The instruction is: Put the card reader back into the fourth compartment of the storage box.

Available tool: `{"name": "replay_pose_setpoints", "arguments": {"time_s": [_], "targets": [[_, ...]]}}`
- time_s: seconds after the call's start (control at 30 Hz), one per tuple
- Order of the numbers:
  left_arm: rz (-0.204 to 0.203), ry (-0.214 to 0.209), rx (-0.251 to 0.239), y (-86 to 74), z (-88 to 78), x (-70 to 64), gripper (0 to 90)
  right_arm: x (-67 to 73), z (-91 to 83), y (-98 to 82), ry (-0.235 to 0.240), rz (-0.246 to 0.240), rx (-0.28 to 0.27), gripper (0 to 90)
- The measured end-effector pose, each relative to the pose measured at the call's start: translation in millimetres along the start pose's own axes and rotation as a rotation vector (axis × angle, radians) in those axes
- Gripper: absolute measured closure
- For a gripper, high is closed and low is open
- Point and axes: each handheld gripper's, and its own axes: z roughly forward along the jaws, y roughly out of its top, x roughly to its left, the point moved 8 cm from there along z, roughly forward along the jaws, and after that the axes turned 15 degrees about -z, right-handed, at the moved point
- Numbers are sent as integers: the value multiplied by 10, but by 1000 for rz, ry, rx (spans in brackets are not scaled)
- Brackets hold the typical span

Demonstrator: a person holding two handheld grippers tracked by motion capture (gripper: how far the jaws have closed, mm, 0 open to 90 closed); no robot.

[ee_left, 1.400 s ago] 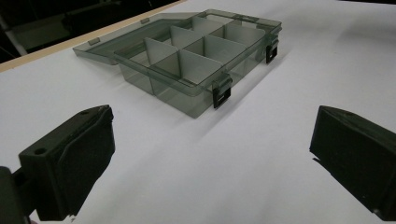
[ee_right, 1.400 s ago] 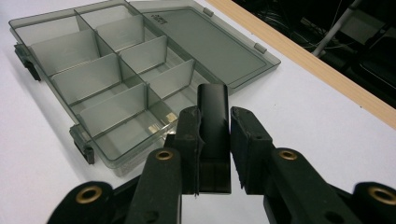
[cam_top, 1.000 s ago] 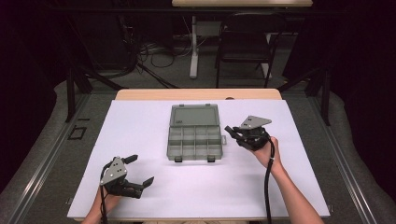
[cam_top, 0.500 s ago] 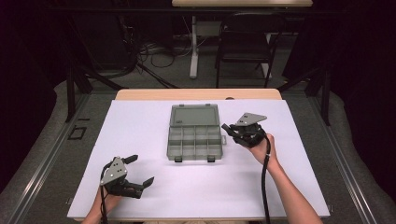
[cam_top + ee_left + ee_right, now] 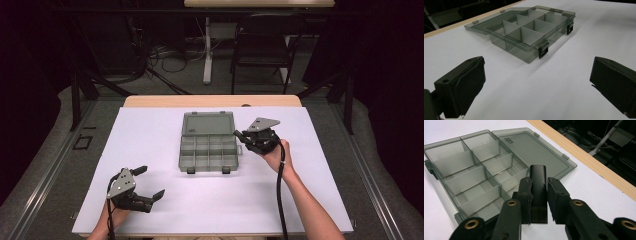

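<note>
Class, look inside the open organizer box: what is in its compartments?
The organizer box compartments that show appear empty, divided by grey partitions. In the right gripper view, the right tongs, clamping a black piece, cover the nearest compartment.

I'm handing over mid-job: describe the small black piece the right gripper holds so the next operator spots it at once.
Start at the white table, then find the open grey compartment box at its middle. At the box's right edge, the right gripper is shut on a small black block: matte, opaque, round-topped, unlike the see-through box and its dividers.
</note>
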Motion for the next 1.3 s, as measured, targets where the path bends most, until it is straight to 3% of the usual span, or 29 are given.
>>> {"name": "replay_pose_setpoints", "arguments": {"time_s": [0.77, 1.3], "targets": [[0, 4, 2, -2, 14, 3, 3, -32, 73, 123, 7, -19, 15, 734], [0, -1, -2, 2, 14, -5, 3, -60, 216, 220, 14, -18, 21, 733]]}}
